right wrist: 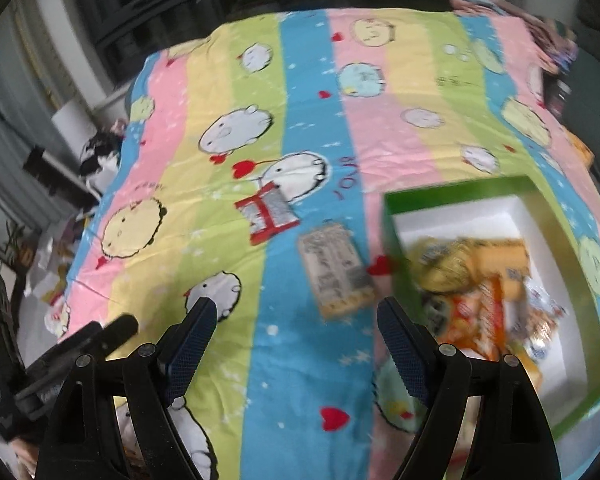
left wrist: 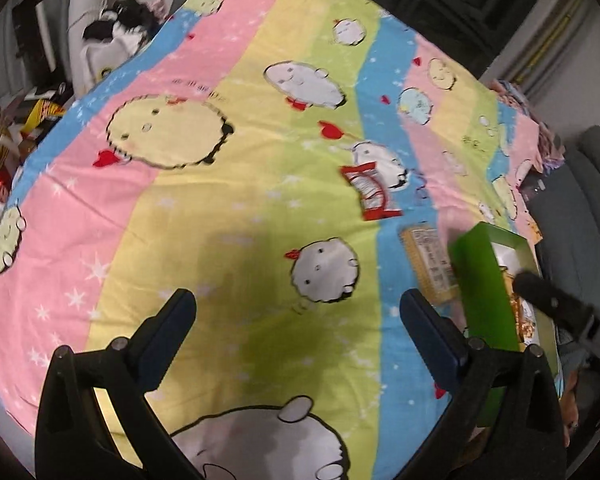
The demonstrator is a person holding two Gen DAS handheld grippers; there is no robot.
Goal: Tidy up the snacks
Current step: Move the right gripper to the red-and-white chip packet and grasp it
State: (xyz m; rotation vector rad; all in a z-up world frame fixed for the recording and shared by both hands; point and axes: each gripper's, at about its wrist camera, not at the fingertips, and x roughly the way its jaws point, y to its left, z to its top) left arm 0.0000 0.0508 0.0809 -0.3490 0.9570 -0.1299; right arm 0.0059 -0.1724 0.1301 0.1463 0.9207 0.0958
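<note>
Left gripper: the left gripper [left wrist: 298,312] has its jaws spread wide with nothing between them; under them is only the bed sheet [left wrist: 220,208], which they do not touch.
Right gripper: the right gripper [right wrist: 298,320] has its jaws apart and holds nothing; its pads are clear of the sheet [right wrist: 300,120] and of every snack.
Landmark: a green box [right wrist: 460,189] with a white inside lies on the sheet, lid off.
Snacks in the box: a heap of packets [right wrist: 480,280] in yellow, orange and white fills the near part of the box; they are too blurred to count.
Snacks outside the box: two. A yellowish flat packet [right wrist: 334,272] lies just beside the left wall of the box, between the box and the red one. A red and silver packet [right wrist: 266,212] lies further left of the box, apart from the yellowish one.
Same things in the left wrist view: the green box [left wrist: 484,280] is at the right edge, the yellowish packet [left wrist: 428,264] is next to it, and the red and silver packet [left wrist: 370,190] is beyond.
Writing: the sheet has the letters "JOUR" [right wrist: 346,178] printed left of the box. The print on both packets is too blurred to read.
Sheet: stripes of pink, yellow, green and blue with round cartoon animals and red hearts.
</note>
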